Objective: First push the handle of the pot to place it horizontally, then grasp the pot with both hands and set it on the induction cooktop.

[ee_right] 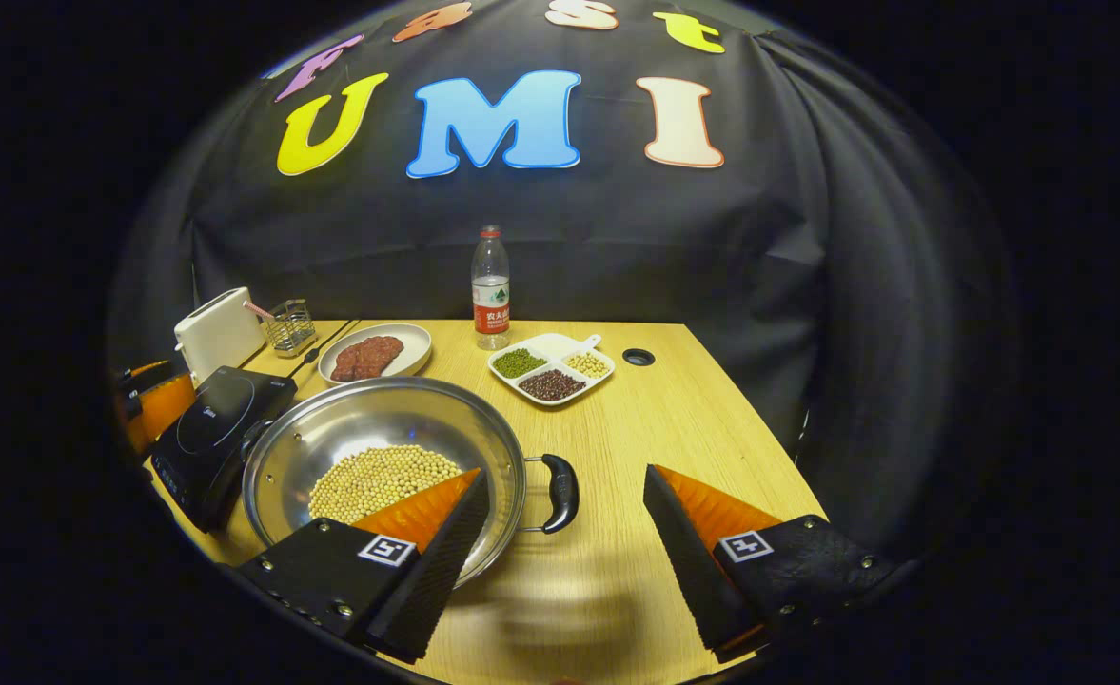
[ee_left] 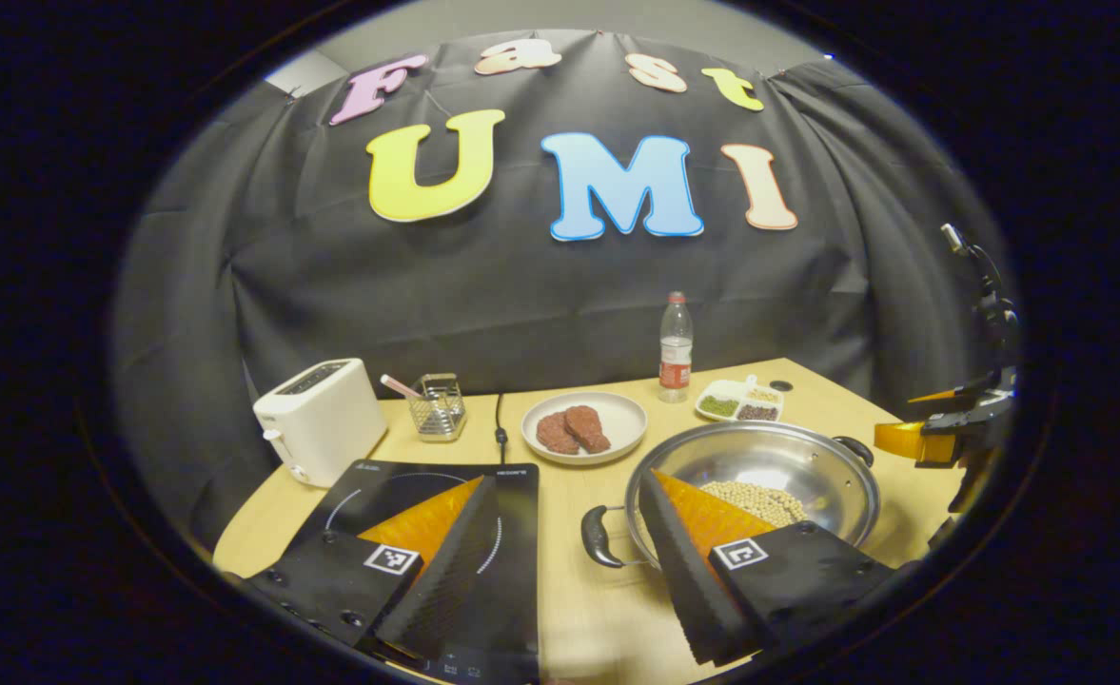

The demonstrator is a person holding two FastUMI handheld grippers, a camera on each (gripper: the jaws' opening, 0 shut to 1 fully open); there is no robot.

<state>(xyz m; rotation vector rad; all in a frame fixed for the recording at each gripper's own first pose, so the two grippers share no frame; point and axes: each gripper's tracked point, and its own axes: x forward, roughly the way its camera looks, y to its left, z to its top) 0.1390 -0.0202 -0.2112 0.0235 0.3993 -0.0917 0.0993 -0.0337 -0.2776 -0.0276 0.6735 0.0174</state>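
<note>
A steel pot (ee_left: 759,459) holding pale beans (ee_left: 755,499) sits on the wooden table, right of the black induction cooktop (ee_left: 520,542). My left gripper (ee_left: 567,480) is open, and the pot's black left handle (ee_left: 600,538) lies between its fingers without touching them. In the right gripper view the pot (ee_right: 379,419) is at lower left, with the cooktop (ee_right: 212,428) beyond it. My right gripper (ee_right: 564,473) is open around the right handle (ee_right: 560,492). Each view catches the other gripper at its edge: the right gripper (ee_left: 940,433) and the left gripper (ee_right: 152,400).
Behind the pot are a plate of meat pieces (ee_left: 583,428), a water bottle (ee_left: 676,347) and a divided dish of beans (ee_left: 738,401). A white toaster (ee_left: 320,419) and a wire rack (ee_left: 437,407) stand at back left. The table's right edge (ee_right: 759,428) is close.
</note>
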